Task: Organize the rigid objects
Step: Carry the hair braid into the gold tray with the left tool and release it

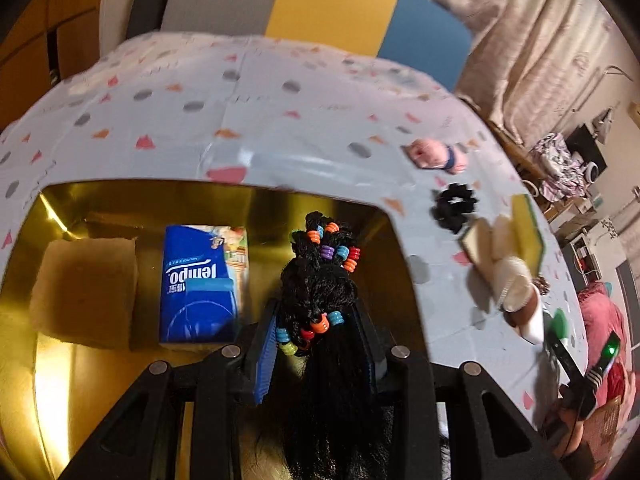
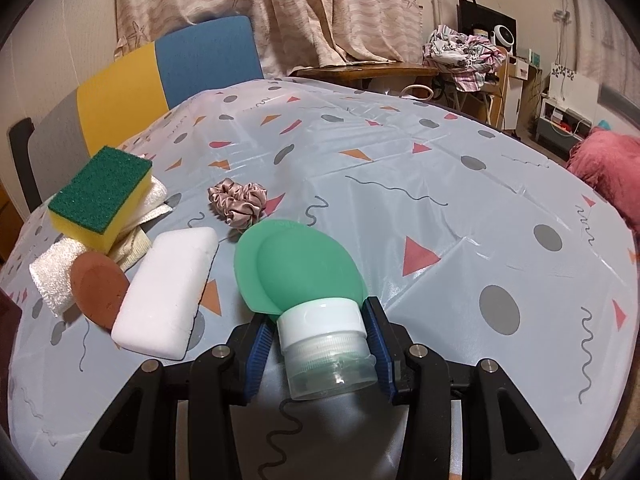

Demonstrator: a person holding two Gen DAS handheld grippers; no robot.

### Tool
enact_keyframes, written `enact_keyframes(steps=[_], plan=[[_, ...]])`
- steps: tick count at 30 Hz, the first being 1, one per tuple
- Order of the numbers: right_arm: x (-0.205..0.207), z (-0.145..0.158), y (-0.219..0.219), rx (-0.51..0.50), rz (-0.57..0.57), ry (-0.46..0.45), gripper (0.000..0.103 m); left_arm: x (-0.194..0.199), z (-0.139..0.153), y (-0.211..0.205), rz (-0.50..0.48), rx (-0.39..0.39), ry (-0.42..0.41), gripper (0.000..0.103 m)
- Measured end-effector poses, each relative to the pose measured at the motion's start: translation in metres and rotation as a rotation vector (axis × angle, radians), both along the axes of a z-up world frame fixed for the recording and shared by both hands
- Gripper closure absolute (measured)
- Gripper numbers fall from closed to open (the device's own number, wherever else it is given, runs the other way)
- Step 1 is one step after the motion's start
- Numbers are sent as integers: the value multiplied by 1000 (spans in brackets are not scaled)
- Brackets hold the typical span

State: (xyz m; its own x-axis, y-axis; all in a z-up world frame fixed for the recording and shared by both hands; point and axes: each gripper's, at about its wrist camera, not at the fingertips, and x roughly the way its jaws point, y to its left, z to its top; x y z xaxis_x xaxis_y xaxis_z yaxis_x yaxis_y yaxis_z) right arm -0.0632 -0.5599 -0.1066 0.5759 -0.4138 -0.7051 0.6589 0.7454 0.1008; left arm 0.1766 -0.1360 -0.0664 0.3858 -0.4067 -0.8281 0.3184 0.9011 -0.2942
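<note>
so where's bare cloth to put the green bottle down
Bare cloth lies right of the green bottle, toward the pink cushion, and beyond the scrunchie. The left is crowded: white block, brown disc, sponge.

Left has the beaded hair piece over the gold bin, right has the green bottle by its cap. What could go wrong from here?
1. The left gripper pinches only part of the black beaded hair piece; loose strands trail behind the fingers and could snag on release into the gold bin.
2. The right gripper holds the green squeeze bottle by its white cap, so the heavier body may pivot or slip.
3. The white block lies close alongside; swinging left could bump it.
</note>
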Motion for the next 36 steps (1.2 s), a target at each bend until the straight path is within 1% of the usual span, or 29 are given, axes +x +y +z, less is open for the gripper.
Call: enact_keyframes(steps=[2,4,6,8,9,11,14,18,22,27,29,32,36], plan=[[0,1,2,-10,-3,5,58,6,-5,-1,12,25,9,67],[-1,1,2,-17,-7,5,59,12,-7,-1,16,29,3,60],[-2,2,3,-24,-12,4,60,12,-6,2,27,18,5,48],[-4,4,4,-32,-19,-3,62,11,-3,7,31,-12,11,40],[-5,5,4,-34,-21,-6,62,8,0,10,33,-33,12,38],[-6,6,3,-32,-31,-7,62,3,8,15,38,-57,2,38],[-7,11,2,-33,-37,-3,63,-11,22,26,53,-59,-40,38],[-5,27,14,-77,-5,-7,63,-34,36,43,74,-53,-99,37],[2,49,31,-55,50,-40,63,-52,38,60,91,-85,-109,37],[15,74,67,-44,150,-88,62,-73,31,71,86,-90,-88,37],[20,79,82,-28,180,-99,62,-80,31,73,78,-84,-95,37],[27,86,106,19,233,-132,63,-89,31,77,72,-62,-119,37],[40,93,146,86,330,-158,63,-101,31,86,80,-65,-144,37]])
